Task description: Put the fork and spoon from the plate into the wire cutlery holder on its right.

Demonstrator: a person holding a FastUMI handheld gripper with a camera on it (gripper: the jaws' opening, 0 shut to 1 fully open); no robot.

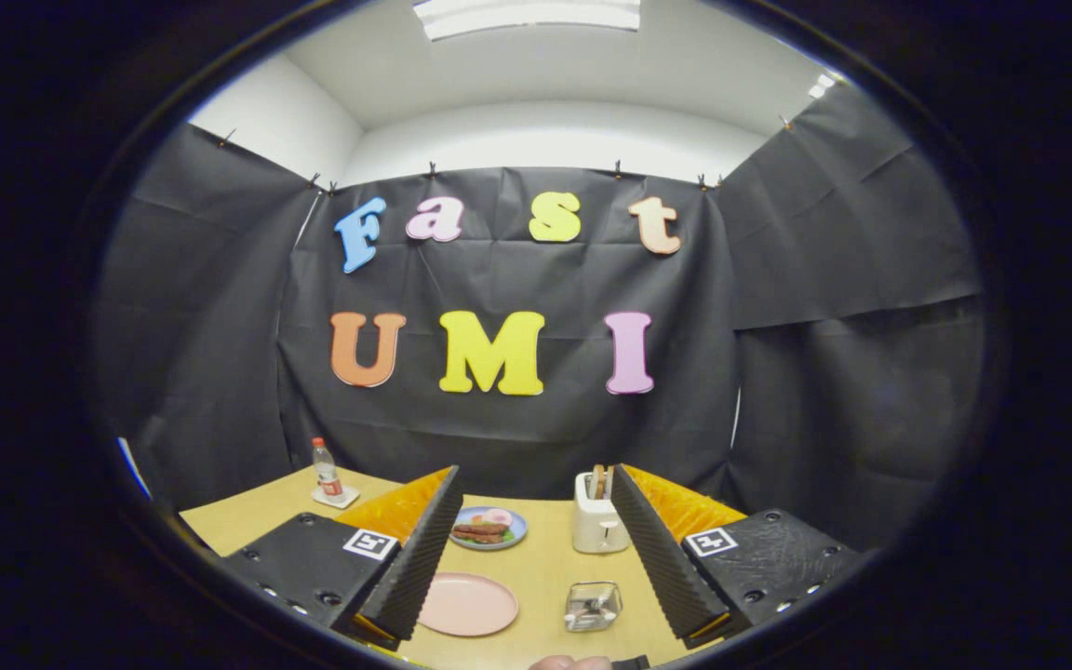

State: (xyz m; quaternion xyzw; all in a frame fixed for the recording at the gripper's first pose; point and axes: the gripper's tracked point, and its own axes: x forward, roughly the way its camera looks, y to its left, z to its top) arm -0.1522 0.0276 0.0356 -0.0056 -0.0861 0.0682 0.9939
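Pink plate (467, 604): we saw it round, bare, no fork or spoon on it.
Wire cutlery holder (592, 606): just right; we judged cutlery already inside.
Gripper (536, 558): fingers spread, grasping nothing.

Black cloth wall (778, 372), white ceiling light (527, 14), wooden table (536, 568)

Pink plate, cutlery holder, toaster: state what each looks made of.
Pink plate: matte, probably plastic or ceramic. Cutlery holder: shiny metal wire, catching glints. Toaster: smooth cream casing, plastic or enamelled metal. All lie between the open gripper's fingers.
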